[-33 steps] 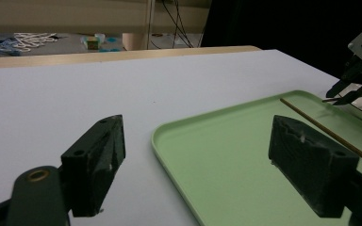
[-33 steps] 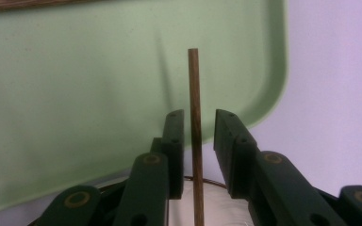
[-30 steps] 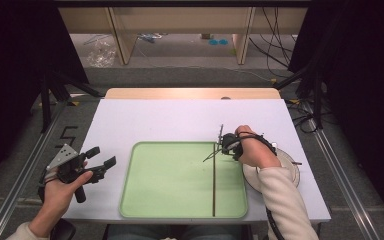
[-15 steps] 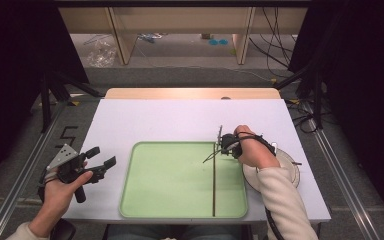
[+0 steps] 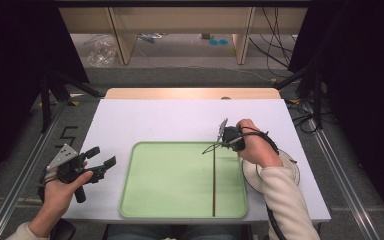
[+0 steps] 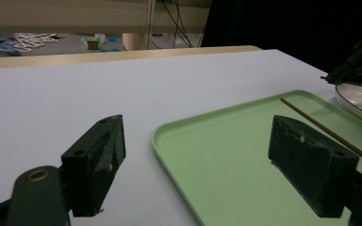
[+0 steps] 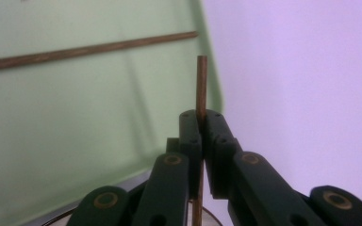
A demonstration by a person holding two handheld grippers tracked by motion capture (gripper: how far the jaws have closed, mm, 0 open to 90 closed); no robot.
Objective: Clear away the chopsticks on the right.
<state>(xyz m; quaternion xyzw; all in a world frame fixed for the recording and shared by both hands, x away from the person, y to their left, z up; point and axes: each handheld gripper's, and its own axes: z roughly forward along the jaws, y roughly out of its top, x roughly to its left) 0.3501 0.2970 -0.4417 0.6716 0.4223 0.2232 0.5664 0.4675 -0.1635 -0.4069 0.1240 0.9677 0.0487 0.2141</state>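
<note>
A green tray (image 5: 170,180) lies on the white table, with a thin brown stick (image 5: 214,185) resting lengthwise near its right side. My right gripper (image 5: 223,141) hovers over the tray's far right corner, shut on a second stick (image 7: 201,84) that pokes out past its tips (image 7: 201,117). Beyond those tips the first stick (image 7: 89,49) lies across the tray (image 7: 75,117). My left gripper (image 5: 105,156) is held just left of the tray, open, with nothing between its jaws (image 6: 198,160). From there I see the tray's near rim (image 6: 169,155) and the lying stick (image 6: 325,129).
A white plate (image 5: 292,172) sits right of the tray, partly under the right hand and sleeve; its rim (image 6: 358,101) is also visible past the left gripper. A wooden board edge (image 5: 190,93) runs along the table's far side. Black stands and cables flank the table.
</note>
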